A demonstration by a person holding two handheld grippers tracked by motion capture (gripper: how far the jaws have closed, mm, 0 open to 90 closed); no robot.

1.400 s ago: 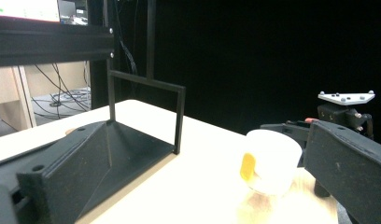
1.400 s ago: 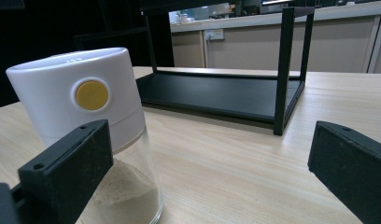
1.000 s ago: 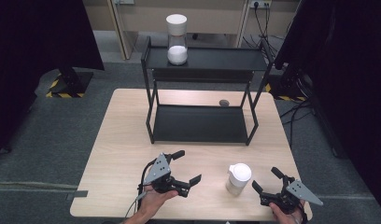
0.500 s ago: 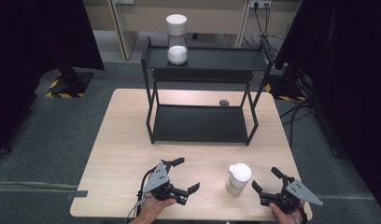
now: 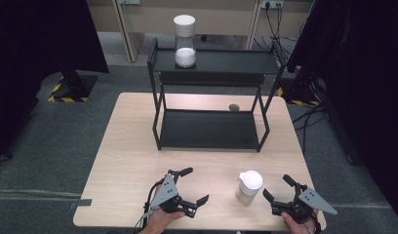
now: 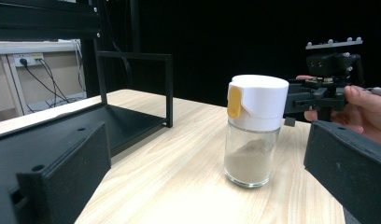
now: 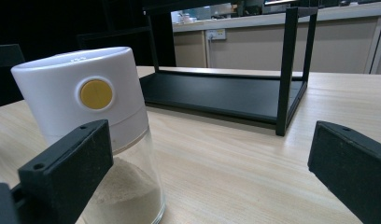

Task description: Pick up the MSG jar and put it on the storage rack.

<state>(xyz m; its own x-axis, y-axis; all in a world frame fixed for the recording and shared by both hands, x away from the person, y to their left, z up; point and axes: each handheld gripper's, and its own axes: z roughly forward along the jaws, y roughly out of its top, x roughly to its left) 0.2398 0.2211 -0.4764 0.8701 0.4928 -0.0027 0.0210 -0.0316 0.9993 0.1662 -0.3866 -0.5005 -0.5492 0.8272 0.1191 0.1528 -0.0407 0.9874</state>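
I see a light wood table (image 5: 129,161) with black shelf rack (image 5: 209,129), dark room. Left gripper (image 5: 192,187) and right gripper (image 5: 277,189) both wide open, empty, flanking the shaker jar (image 5: 248,187).

Left gripper (image 5: 191,185): black frame, two black block-shaped jaws, each with a small round hole near its tip; grey three-cornered plate on top with small dark holes; black cable trailing from the rear.

Right gripper (image 5: 276,188): same black build, with a grey three-cornered plate; seen from the left gripper view, small studs line the plate's upper edge, possibly screw heads.

Hands (image 5: 158,220): bare, no sleeve visible at the frame edge.
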